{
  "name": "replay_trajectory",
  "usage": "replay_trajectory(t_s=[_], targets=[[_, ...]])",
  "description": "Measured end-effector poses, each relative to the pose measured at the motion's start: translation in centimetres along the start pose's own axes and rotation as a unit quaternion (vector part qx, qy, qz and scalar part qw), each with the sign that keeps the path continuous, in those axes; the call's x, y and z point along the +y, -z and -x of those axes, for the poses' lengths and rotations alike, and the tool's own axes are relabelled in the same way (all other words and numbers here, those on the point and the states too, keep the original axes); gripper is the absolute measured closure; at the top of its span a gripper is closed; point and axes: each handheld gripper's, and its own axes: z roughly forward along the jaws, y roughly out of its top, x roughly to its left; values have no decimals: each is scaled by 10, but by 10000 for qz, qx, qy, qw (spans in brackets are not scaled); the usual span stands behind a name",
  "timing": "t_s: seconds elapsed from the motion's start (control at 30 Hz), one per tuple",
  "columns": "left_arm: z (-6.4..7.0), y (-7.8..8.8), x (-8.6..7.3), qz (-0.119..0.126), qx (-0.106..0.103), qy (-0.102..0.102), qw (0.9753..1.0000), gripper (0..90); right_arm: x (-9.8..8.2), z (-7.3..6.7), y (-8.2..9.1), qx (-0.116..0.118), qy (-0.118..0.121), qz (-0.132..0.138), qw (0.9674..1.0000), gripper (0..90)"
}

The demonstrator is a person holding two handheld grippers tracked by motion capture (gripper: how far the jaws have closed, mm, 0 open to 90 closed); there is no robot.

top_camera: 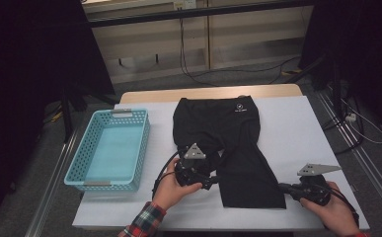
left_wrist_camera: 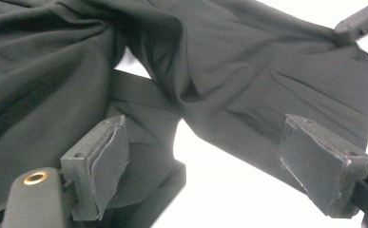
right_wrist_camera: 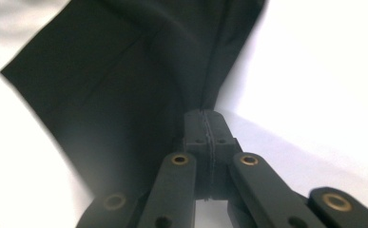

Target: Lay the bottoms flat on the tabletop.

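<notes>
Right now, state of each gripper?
Left gripper: open, jaws apart over the black shorts, gripping nothing.
Right gripper: shut on the shorts' leg hem.

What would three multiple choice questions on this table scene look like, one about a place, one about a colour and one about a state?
1. Where does the basket stand relative to the black shorts?
A. left of them
B. right of them
C. on top of them

2. What colour is the basket?
A. red
B. light blue
C. yellow

3. How do the right tool's jaws stand?
A. wide apart over bare table
B. closed on the edge of the shorts
C. closed on the basket rim

Answers:
1. A, since the high view shows the basket at the table's left with the shorts in the middle.
2. B, its perforated walls are light blue.
3. B, the right gripper view shows the pads pressed together on black cloth.
</notes>
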Motion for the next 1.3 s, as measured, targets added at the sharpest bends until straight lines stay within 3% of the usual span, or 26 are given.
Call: replay_trajectory(t_s=[0.1,0.17,0.23,0.33,0.7,0.87,1.03,1.17,1.3], targets=[[-3,2,0,31,26,28,10000,176,-4,-6,3,57,14,-6,10000,861],[-4,2,0,32,48,47,10000,174,-2,-7,4,-26,65,30,10000,781],[-4,2,0,14,70,31,10000,173,2,-6,5,-122,112,130,9998,771],[-4,1,0,8,76,26,10000,172,11,1,4,-366,107,323,9988,701],[-9,9,-3,53,193,-13,9998,147,58,32,-20,-871,-233,736,9932,503],[-14,16,-7,50,310,-13,9995,140,79,46,-37,-1035,-368,797,9908,497],[-18,22,-12,85,457,-3,9989,121,91,57,-55,-999,-619,932,9887,469],[-19,25,-14,66,484,16,9988,119,100,60,-75,-1024,-630,704,9902,481],[-19,26,-15,81,495,25,9987,119,109,63,-87,-959,-880,769,9885,519]])
